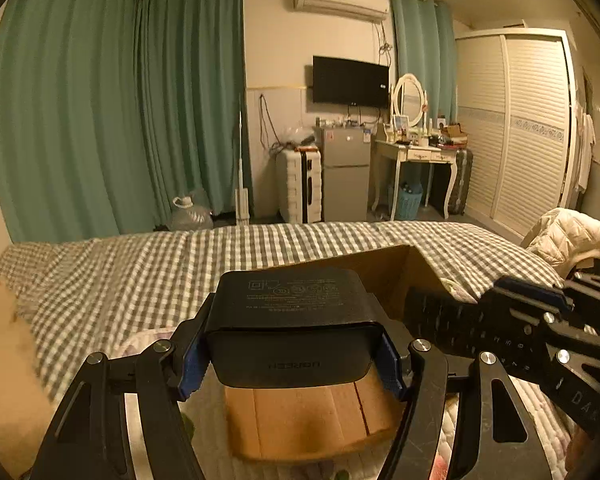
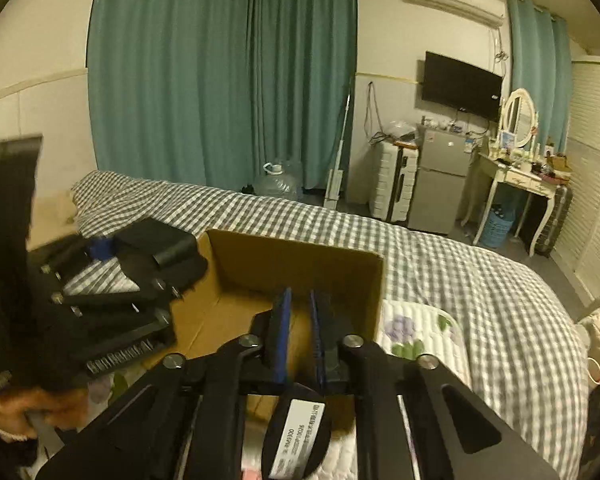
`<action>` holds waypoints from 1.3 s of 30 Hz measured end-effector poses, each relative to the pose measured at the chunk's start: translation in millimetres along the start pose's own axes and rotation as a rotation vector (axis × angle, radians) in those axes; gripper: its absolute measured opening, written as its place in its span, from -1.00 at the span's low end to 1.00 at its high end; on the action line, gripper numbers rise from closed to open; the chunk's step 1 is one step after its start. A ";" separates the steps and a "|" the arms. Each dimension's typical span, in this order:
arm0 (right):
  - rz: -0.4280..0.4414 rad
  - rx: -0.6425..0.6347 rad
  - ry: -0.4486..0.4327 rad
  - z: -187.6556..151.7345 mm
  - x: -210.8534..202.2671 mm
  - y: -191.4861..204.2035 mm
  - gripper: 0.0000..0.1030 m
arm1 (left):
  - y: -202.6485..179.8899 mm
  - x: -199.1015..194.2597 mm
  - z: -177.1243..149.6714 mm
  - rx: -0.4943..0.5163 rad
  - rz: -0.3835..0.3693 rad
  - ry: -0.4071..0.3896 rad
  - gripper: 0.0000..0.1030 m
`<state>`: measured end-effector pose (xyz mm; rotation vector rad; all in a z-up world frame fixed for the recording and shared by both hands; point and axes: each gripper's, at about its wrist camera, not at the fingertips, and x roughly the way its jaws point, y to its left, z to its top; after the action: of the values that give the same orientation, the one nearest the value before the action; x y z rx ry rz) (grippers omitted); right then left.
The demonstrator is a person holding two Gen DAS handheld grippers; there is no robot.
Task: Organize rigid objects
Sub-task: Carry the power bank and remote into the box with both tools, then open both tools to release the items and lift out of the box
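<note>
Hiding cardboard box (image 1: 300, 416) behind gripped charger (image 1: 288, 332)

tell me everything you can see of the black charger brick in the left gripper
The black charger brick is a rounded rectangular block that looks like matte plastic, with faint grey printed markings on top and an embossed logo on the near face. The left gripper clamps its two sides with blue pads, holding it level above the open cardboard box.

Black charger (image 1: 288, 332), brown cardboard box (image 2: 300, 258), grey-white checked bedspread (image 1: 140, 264), teal curtains (image 1: 100, 100).
</note>
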<state>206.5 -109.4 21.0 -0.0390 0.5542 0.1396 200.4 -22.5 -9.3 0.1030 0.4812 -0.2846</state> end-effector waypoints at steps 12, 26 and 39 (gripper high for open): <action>0.008 -0.039 0.145 -17.0 65.2 7.7 -1.00 | 0.9 78.1 -13.7 -0.002 -0.017 0.227 0.35; -0.053 0.037 0.079 -17.3 14.9 -6.9 -1.00 | 0.2 55.9 -5.0 -0.003 0.065 0.178 0.72; -0.120 0.021 -0.100 0.6 -91.6 11.3 0.30 | 9.7 -55.2 39.2 -0.043 0.093 -0.041 0.99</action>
<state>128.2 -109.2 69.8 -0.0444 0.4522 0.0189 173.7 -6.1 51.5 0.0772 0.4404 -0.1844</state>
